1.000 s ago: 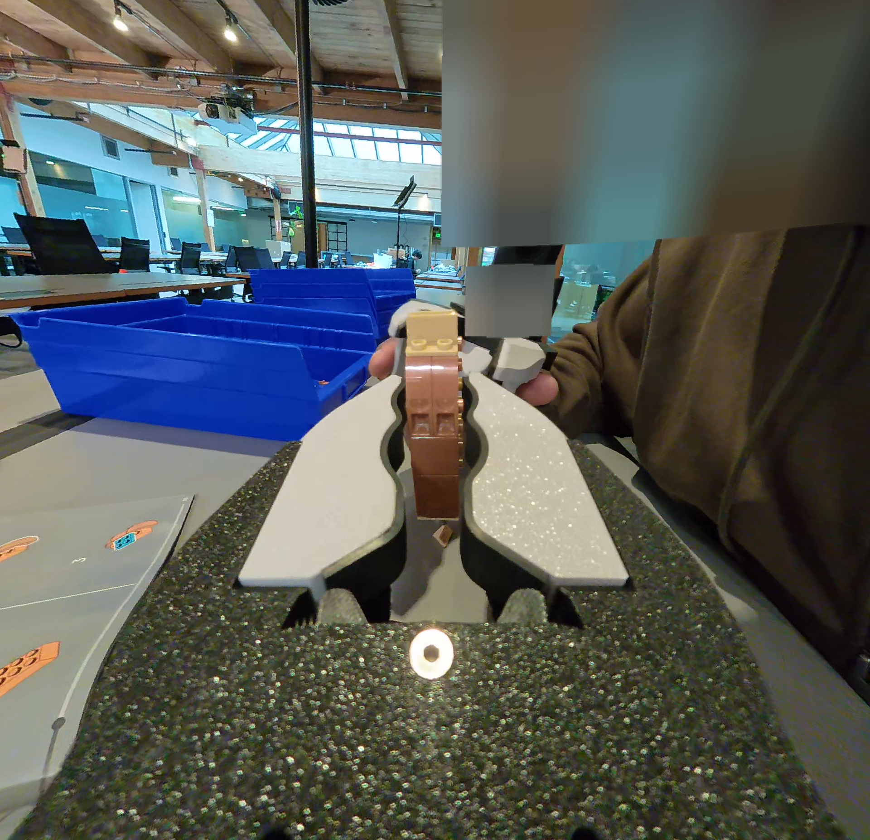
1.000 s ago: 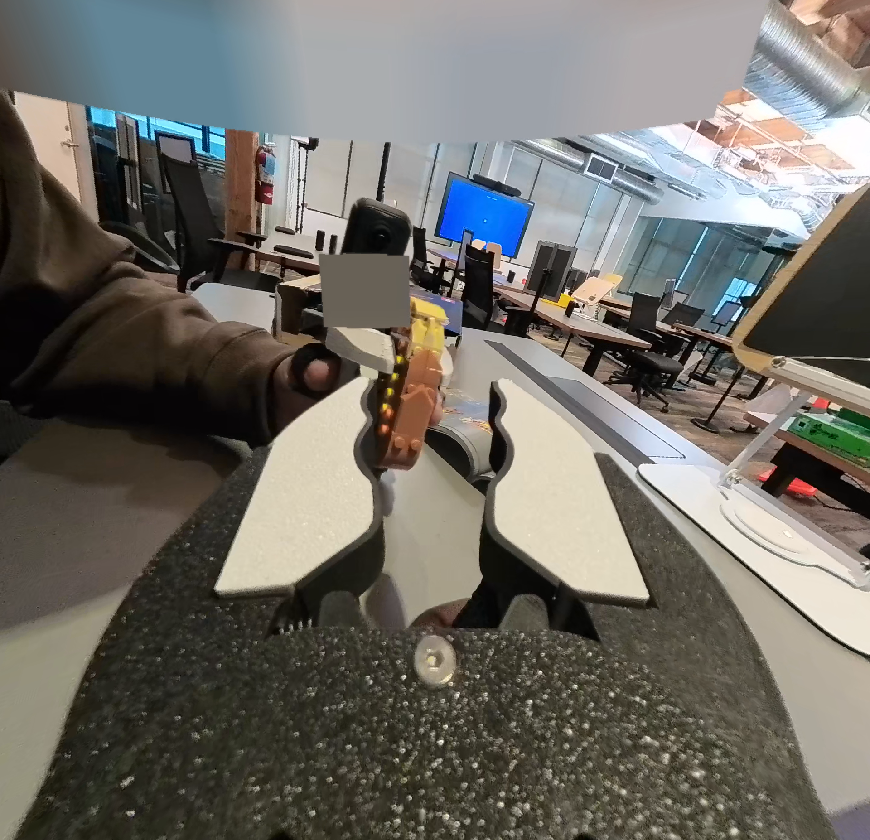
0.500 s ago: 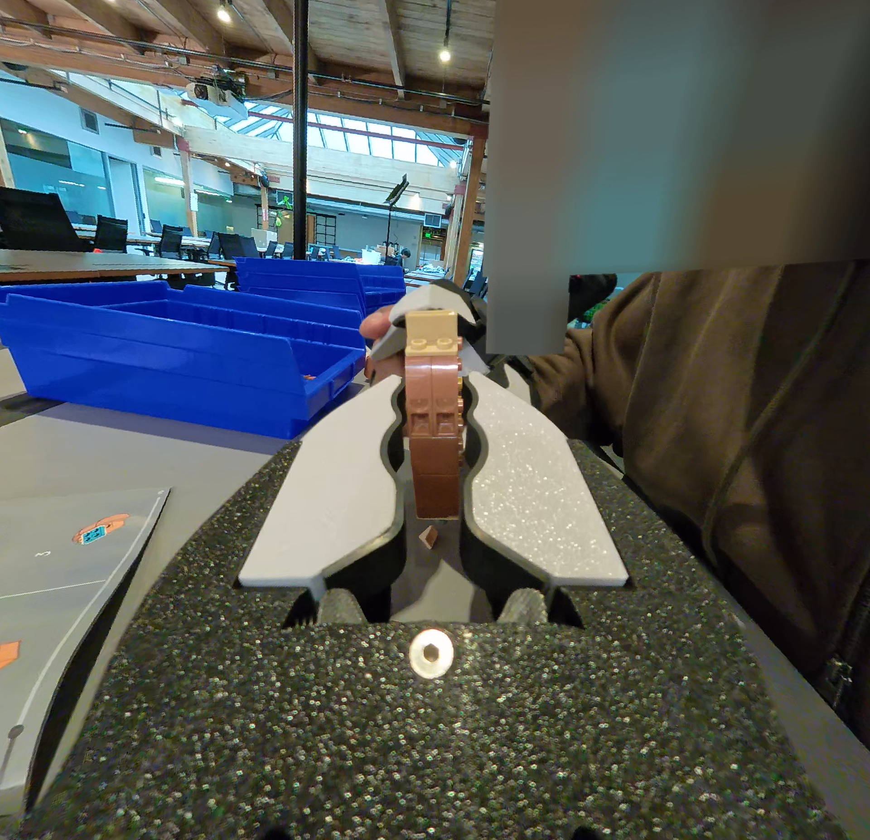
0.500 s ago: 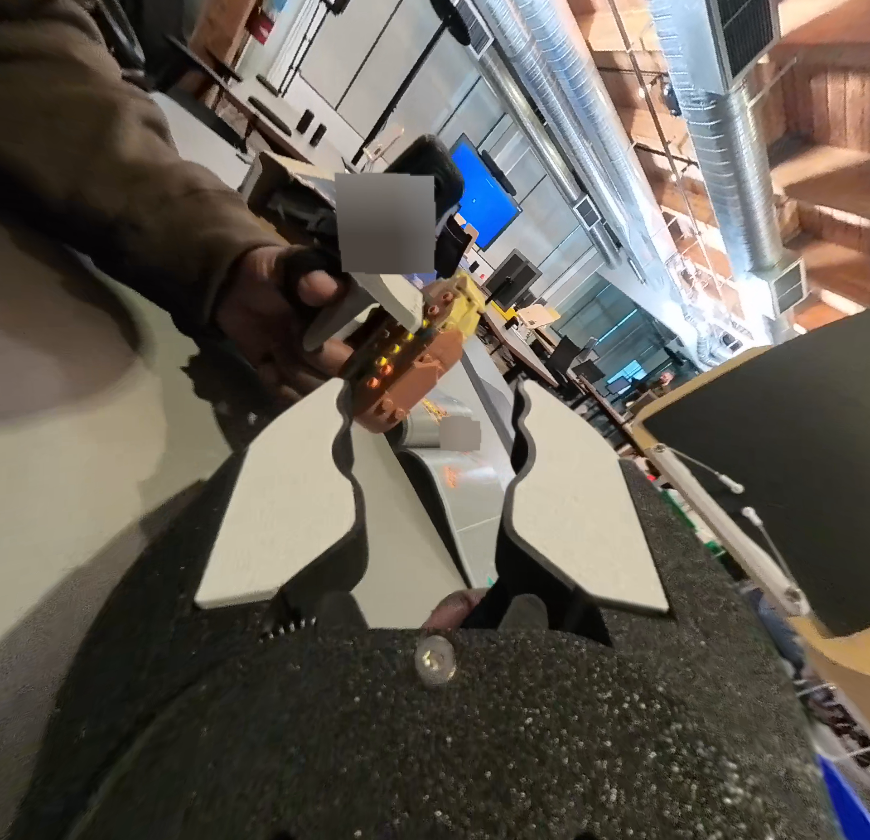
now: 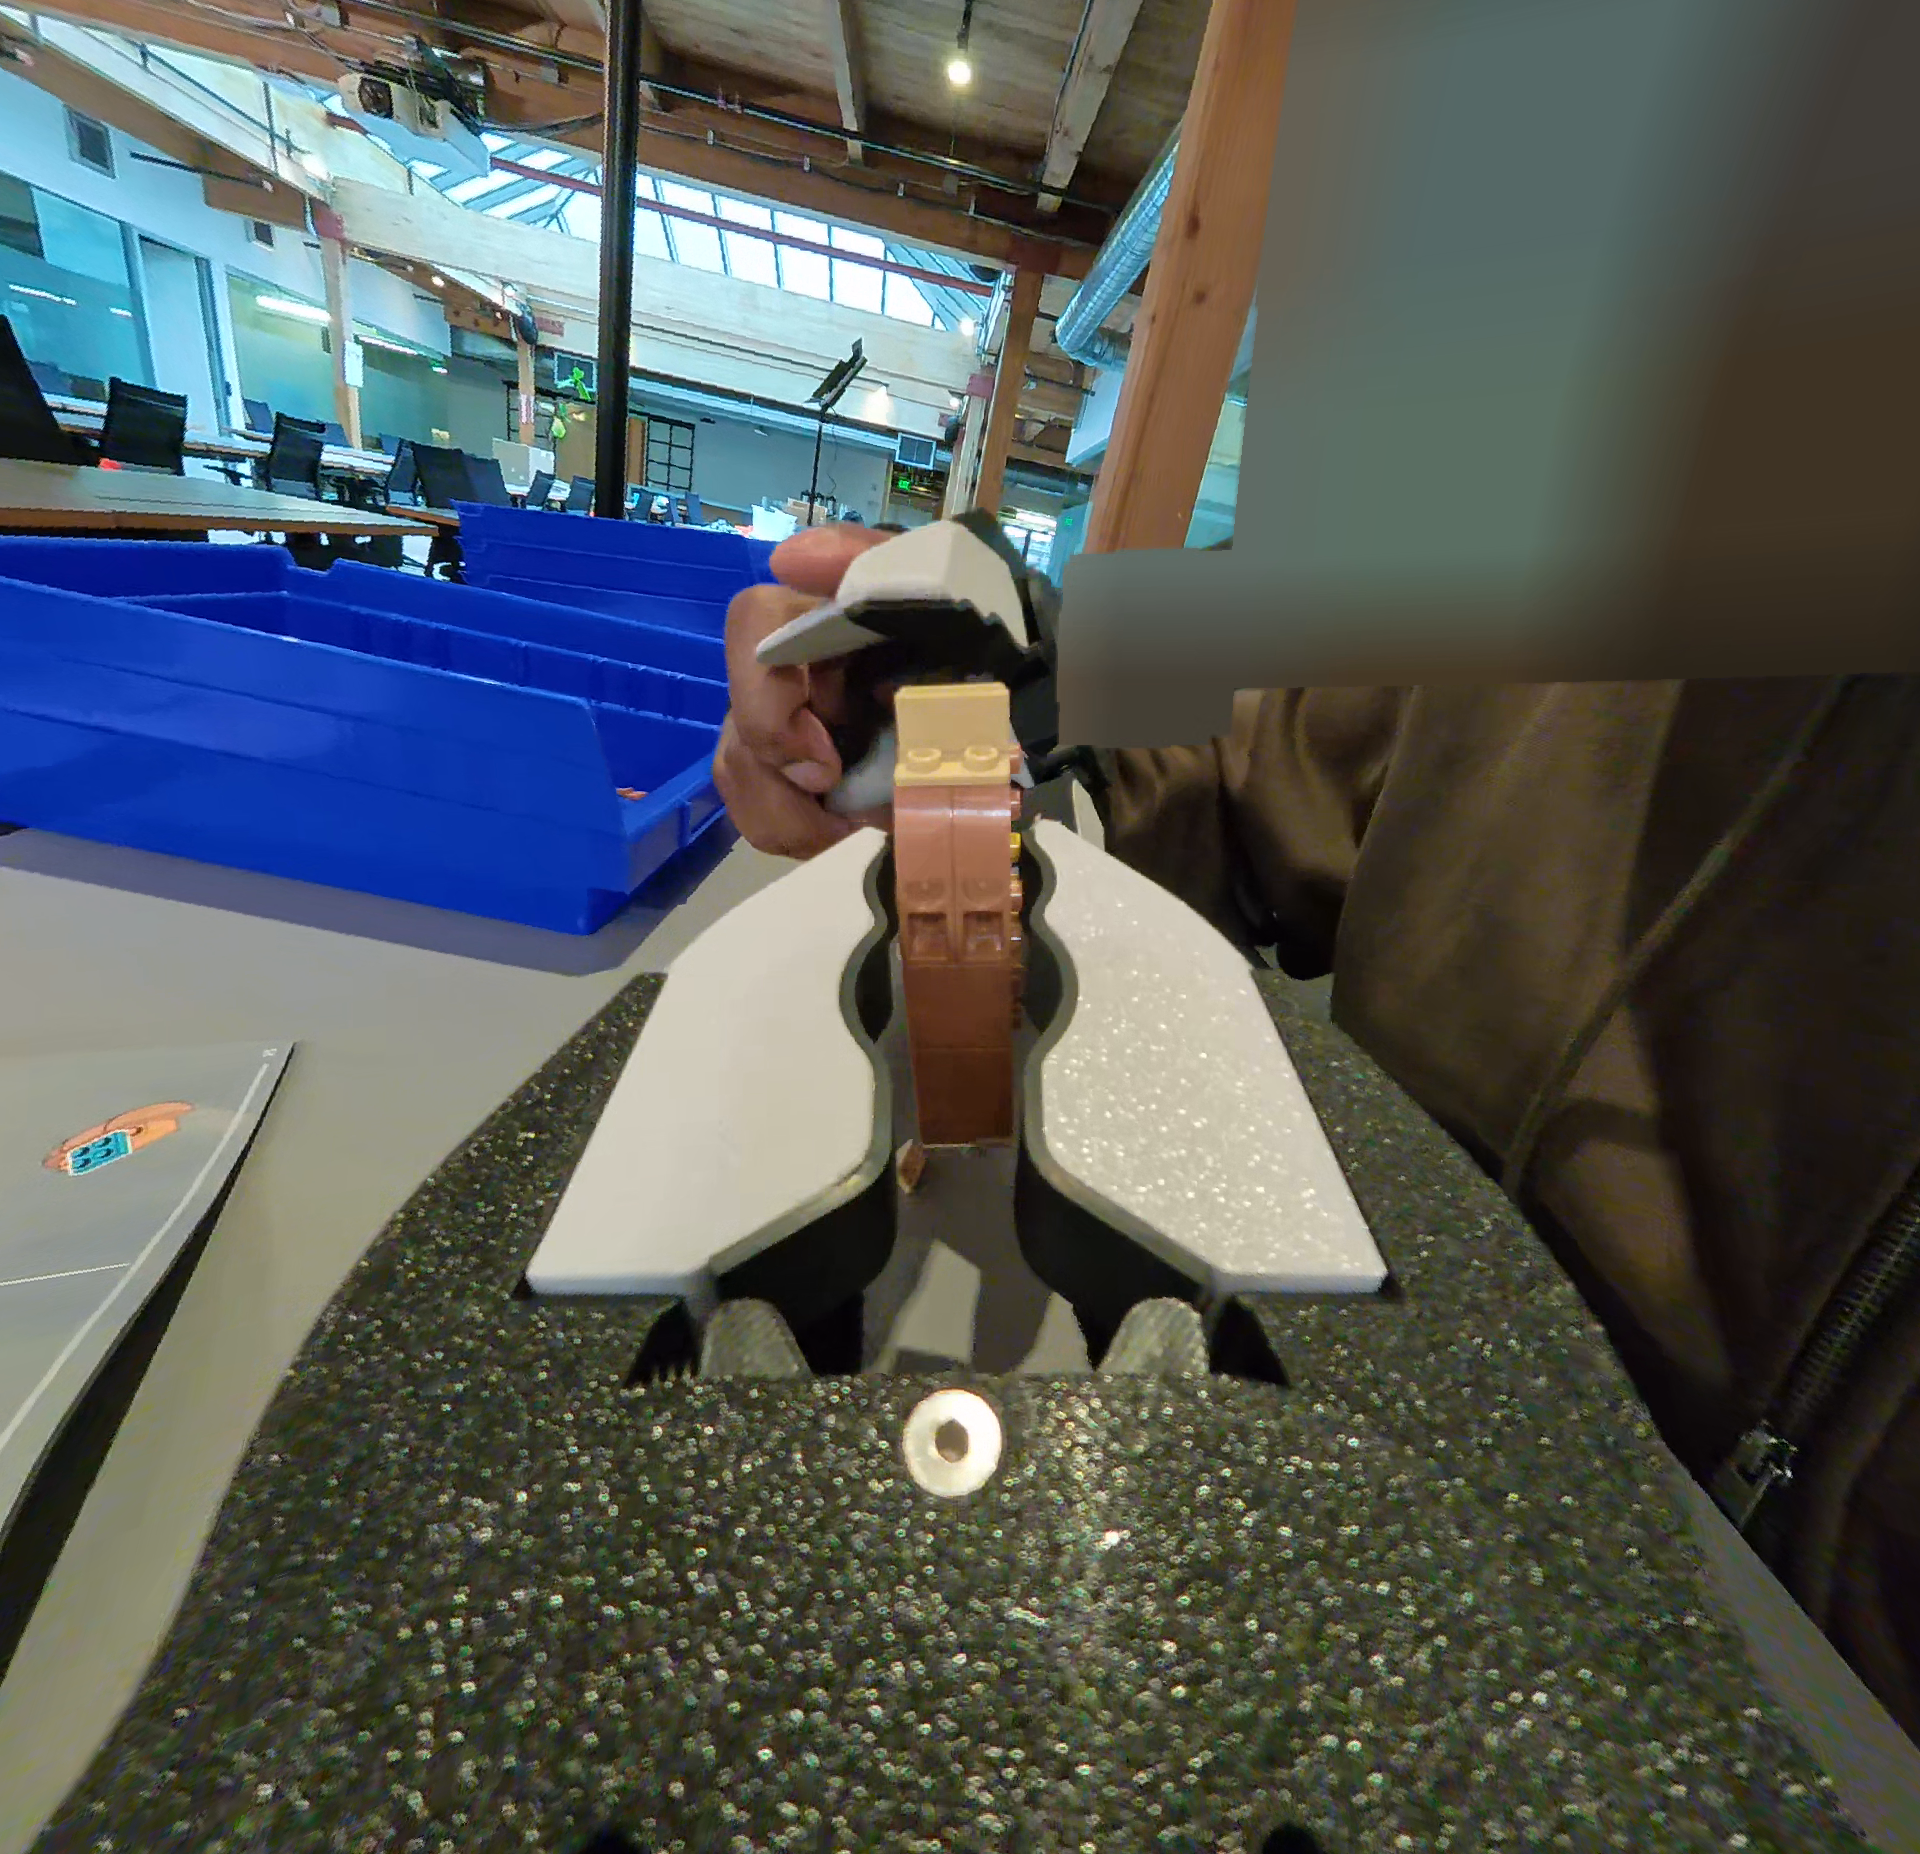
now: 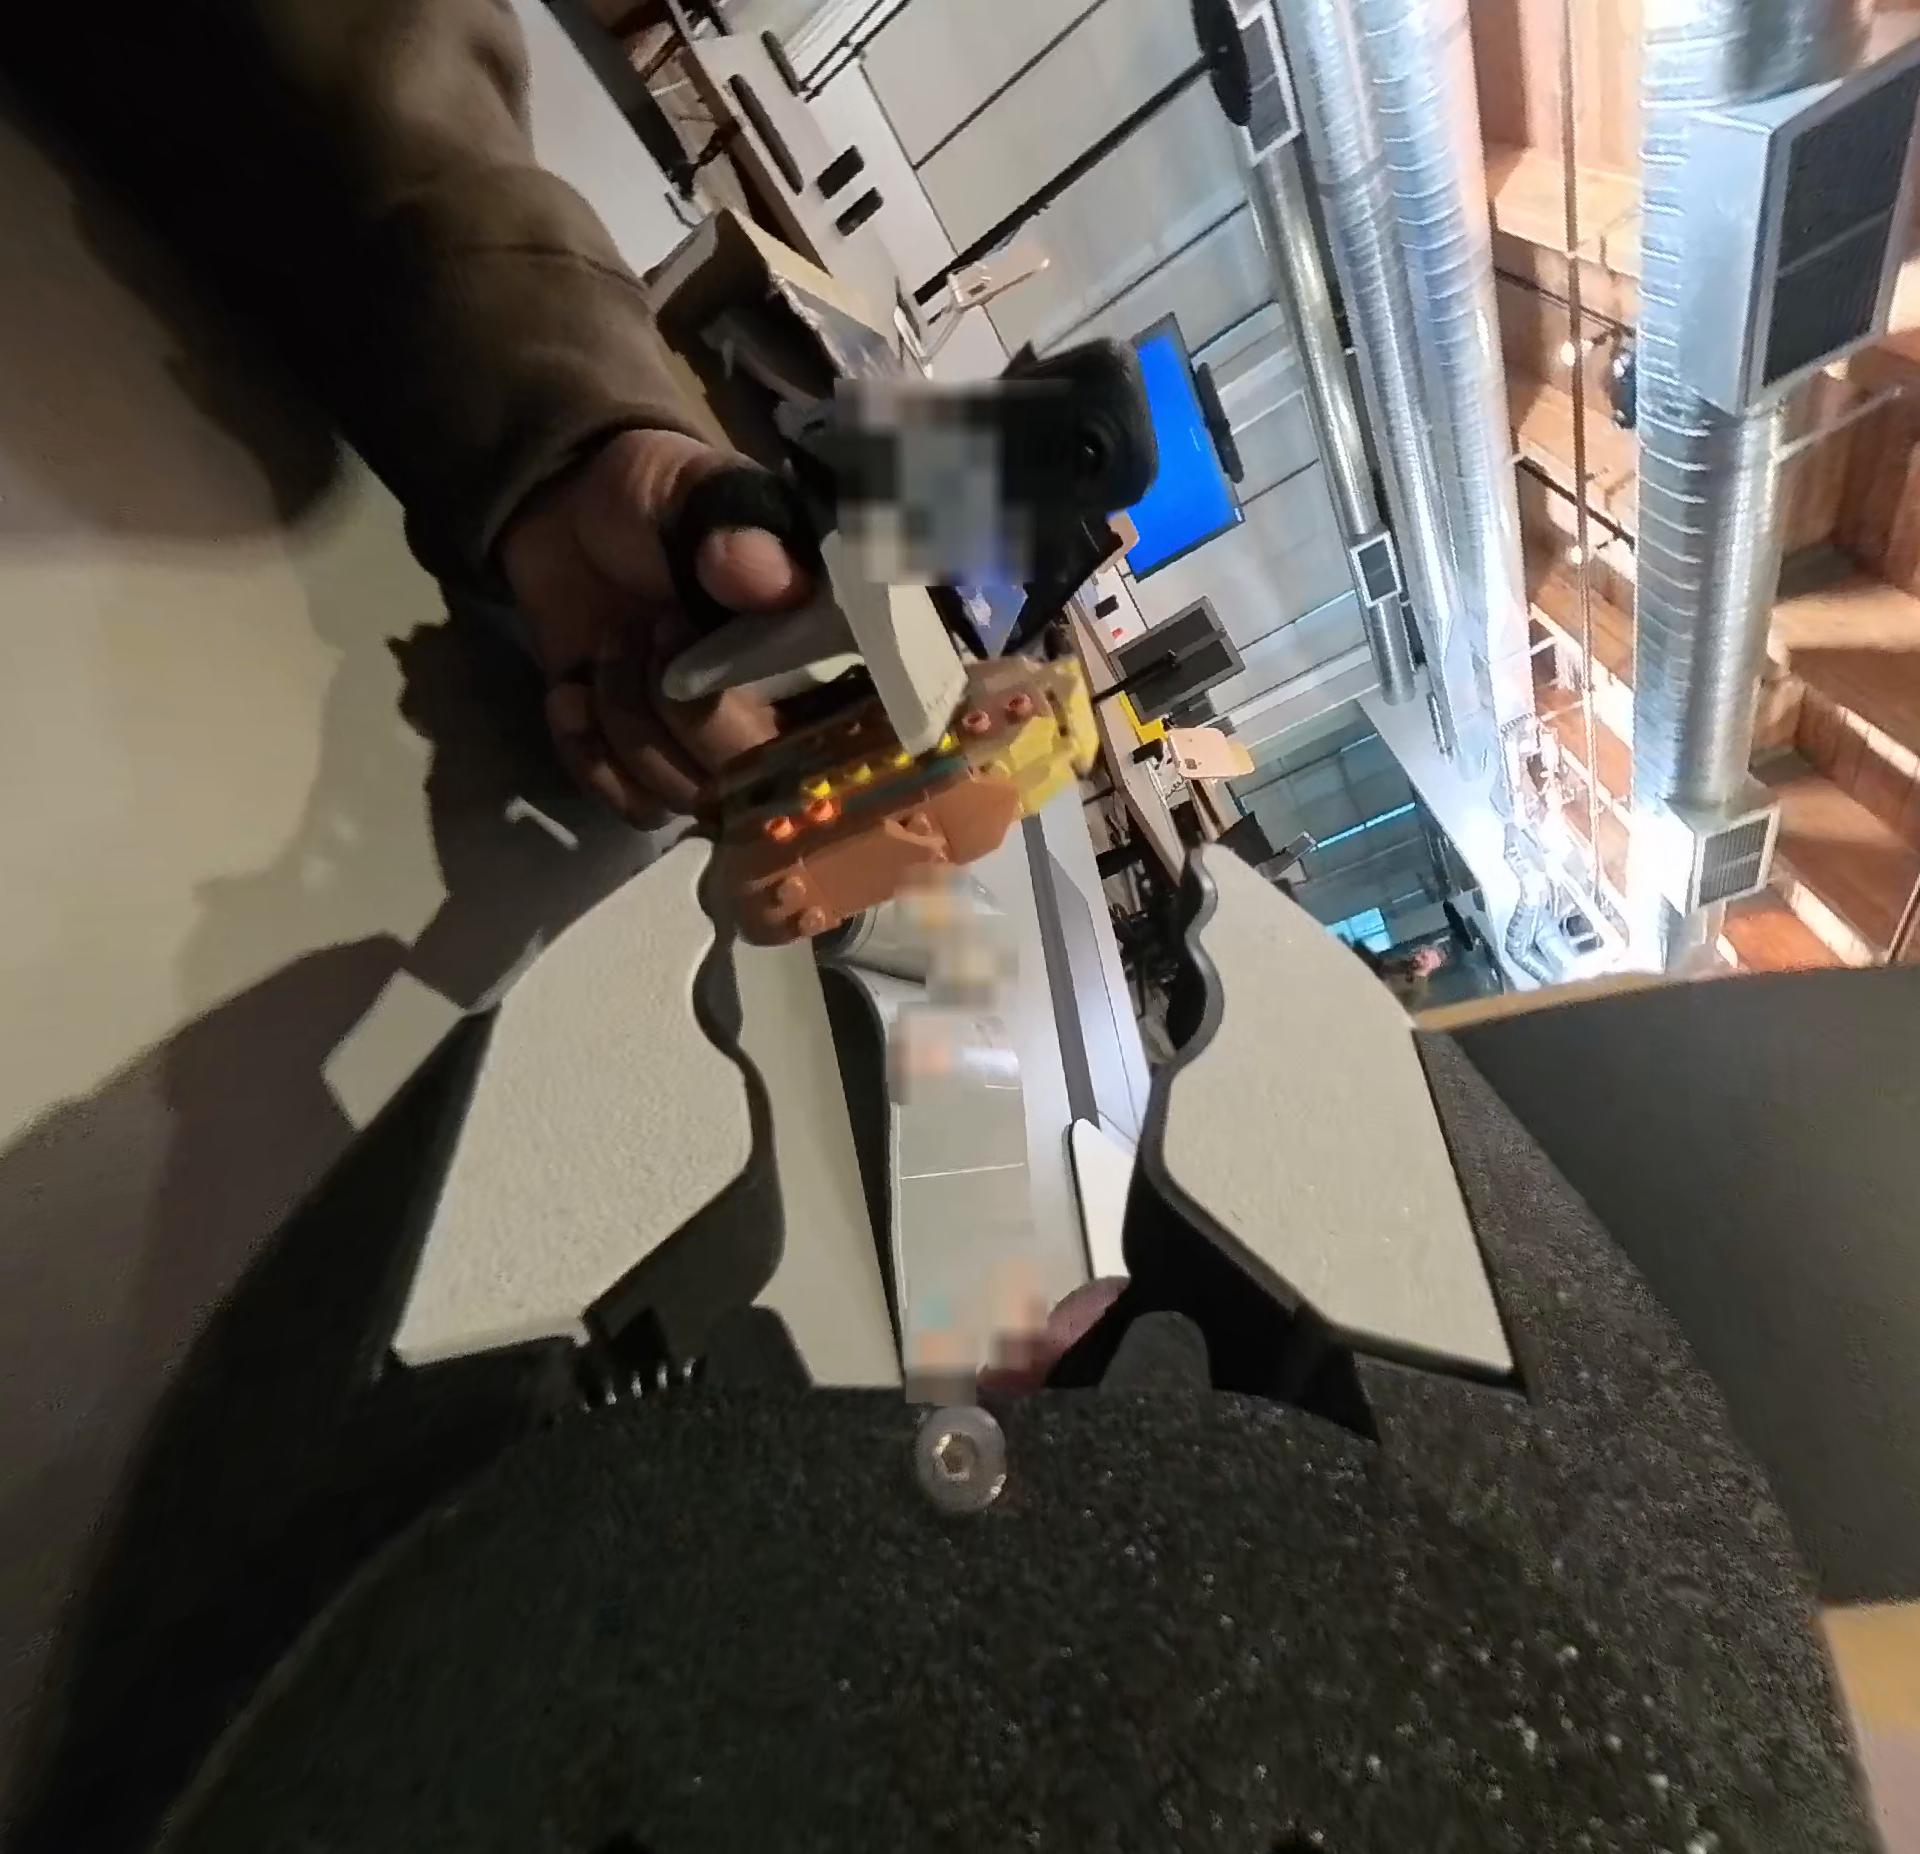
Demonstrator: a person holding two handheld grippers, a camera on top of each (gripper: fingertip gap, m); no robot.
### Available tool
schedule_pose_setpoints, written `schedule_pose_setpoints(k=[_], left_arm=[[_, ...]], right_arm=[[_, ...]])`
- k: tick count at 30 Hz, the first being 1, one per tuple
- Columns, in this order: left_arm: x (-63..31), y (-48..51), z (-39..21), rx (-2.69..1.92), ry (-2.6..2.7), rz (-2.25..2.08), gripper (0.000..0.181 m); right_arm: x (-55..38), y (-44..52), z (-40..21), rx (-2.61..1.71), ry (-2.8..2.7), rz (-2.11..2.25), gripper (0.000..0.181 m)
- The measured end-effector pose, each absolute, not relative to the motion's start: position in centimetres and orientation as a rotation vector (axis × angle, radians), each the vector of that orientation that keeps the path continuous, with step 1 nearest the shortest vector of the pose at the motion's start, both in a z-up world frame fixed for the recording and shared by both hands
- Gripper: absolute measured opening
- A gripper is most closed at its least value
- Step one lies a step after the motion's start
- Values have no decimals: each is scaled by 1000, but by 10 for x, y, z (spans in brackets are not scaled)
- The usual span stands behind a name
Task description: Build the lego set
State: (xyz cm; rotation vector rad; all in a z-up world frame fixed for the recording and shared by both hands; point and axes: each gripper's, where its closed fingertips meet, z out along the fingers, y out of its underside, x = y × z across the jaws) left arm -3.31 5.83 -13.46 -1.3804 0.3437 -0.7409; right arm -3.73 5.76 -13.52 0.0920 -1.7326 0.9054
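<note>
Your left gripper (image 5: 954,869) is clamped on the brown lego assembly (image 5: 956,963), both pads pressed flat against its sides. The piece stands up between them with its long axis running along the fingers, and its tan studded cap (image 5: 951,734) pokes out past the tips.

Your right gripper (image 6: 961,869) stands with its jaws wide apart and nothing between them. In its own view the assembly (image 6: 883,817) lies ahead and to the left of the gap, just beyond the left finger's tip. It sits crosswise there, with its yellow end (image 6: 1049,739) towards the middle.

From the left wrist view, the right gripper's fingers (image 5: 894,599) hang just above and behind the tan cap. Whether they touch it I cannot tell.

So the right gripper is the free one and is already close. My guess is that the coming move needs it shifted left until the assembly's free end sits inside the gap.

Farther out, blue bins (image 5: 343,713) stand on the grey table (image 5: 364,973) to your left. The instruction sheet (image 5: 114,1181) lies nearer, beside the left gripper.
</note>
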Motion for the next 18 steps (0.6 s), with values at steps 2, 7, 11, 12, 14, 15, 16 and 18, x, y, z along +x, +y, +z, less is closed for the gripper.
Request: schedule_pose_setpoints(k=[2,7,11,12,14,15,16,18], left_arm=[[-33,59,-136,-1389,350,-734,22],[-36,58,-136,-1394,355,-711,22],[-35,59,-139,-1417,380,-683,22],[-33,59,-141,-1426,395,-674,22],[-30,59,-143,-1442,422,-660,22],[-28,59,-144,-1446,431,-658,22],[-27,59,-145,-1449,435,-658,22],[-28,59,-145,-1450,435,-656,22]], right_arm=[[-40,52,-138,158,-1759,853,83],[-44,44,-138,229,-1792,828,85],[-41,46,-143,227,-1854,837,86],[-39,46,-144,229,-1867,838,86],[-38,46,-148,244,-1887,812,86],[-38,46,-150,256,-1892,791,86],[-37,46,-151,265,-1893,778,86],[-36,43,-149,275,-1887,780,86]])
